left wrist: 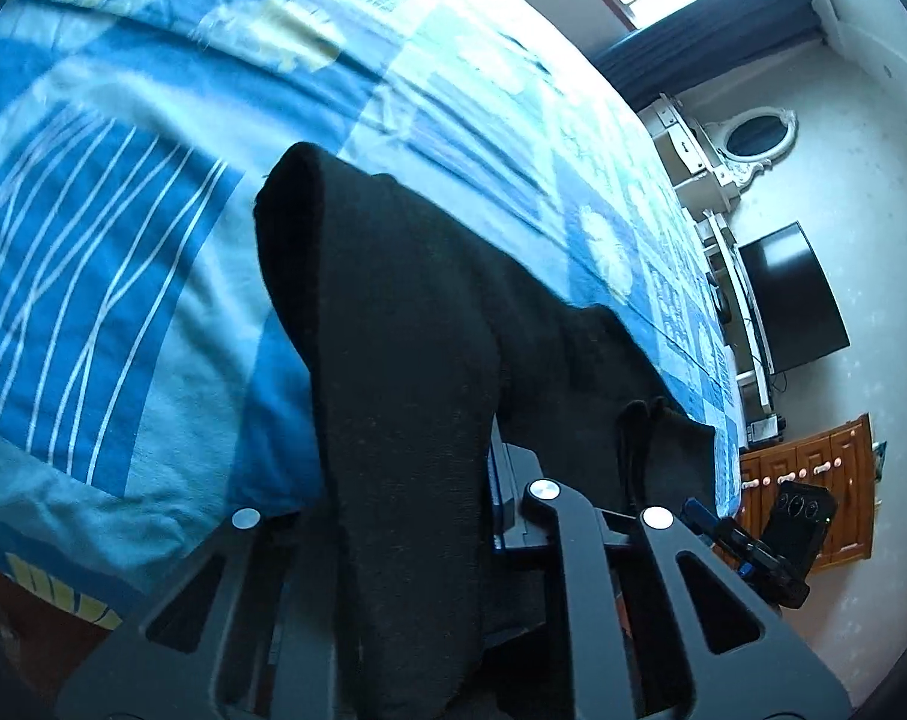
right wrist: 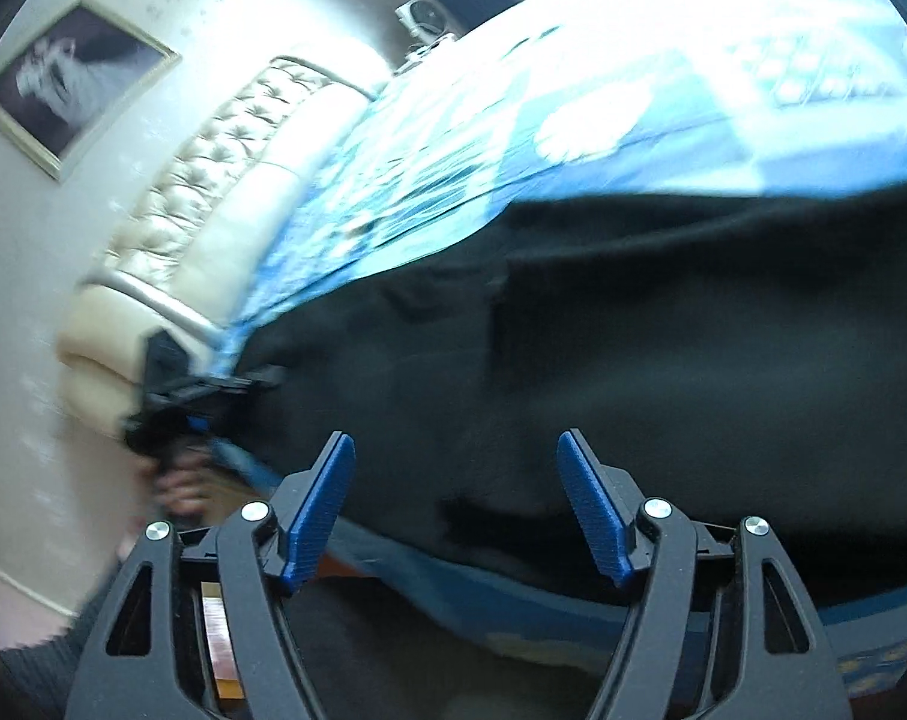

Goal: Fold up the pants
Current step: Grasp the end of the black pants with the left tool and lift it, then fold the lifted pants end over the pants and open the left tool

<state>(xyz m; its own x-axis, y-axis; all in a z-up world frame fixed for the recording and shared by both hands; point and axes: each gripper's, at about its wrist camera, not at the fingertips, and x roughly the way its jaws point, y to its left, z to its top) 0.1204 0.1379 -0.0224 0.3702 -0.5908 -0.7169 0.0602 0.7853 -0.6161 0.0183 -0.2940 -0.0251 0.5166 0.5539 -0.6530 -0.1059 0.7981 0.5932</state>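
Black pants (left wrist: 393, 312) lie on a bed with a blue patterned cover (left wrist: 123, 240). In the left wrist view, a fold of the pants drapes over my left gripper (left wrist: 417, 480) and hides its fingers; the jaws are closed on the cloth. In the right wrist view the pants (right wrist: 663, 372) spread across the bed in front of my right gripper (right wrist: 456, 450), which is open with its blue pads (right wrist: 318, 510) apart and empty, just short of the pants' near edge. My left gripper (right wrist: 177, 396) shows blurred at the left of that view.
A cream tufted headboard (right wrist: 213, 180) and a framed picture (right wrist: 69, 78) are to the left. A white dresser with an oval mirror (left wrist: 753, 132), a dark monitor (left wrist: 795, 300) and a wooden cabinet (left wrist: 813, 480) stand beyond the bed's far side.
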